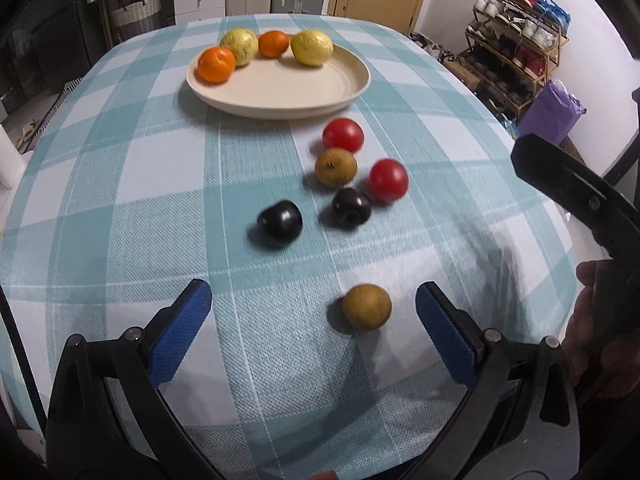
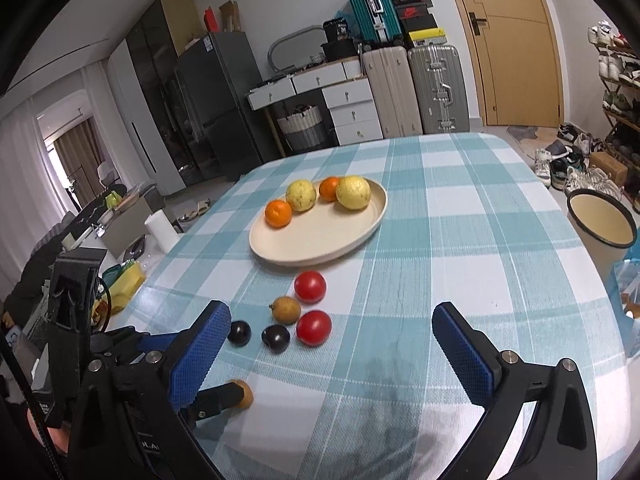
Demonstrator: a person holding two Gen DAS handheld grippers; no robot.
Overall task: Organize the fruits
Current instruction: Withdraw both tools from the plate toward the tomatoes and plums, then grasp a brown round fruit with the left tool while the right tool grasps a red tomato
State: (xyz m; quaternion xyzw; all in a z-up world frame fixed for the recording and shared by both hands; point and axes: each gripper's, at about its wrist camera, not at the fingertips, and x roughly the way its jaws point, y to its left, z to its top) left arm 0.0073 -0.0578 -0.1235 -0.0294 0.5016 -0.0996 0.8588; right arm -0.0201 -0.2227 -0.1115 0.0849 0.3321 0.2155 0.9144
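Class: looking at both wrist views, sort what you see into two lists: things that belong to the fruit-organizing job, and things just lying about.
Job:
plate
oranges
yellow fruits
tomatoes
brown fruits
dark plums
left gripper, open
right gripper, open

Lying about:
suitcases
shoe rack
bucket
basket

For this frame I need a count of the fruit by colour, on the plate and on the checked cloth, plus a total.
Orange round fruit on the cream plate: 2
Yellow round fruit on the plate: 2
Red round fruit on the cloth: 2
Brown round fruit on the cloth: 2
Dark purple fruit on the cloth: 2
Total: 10
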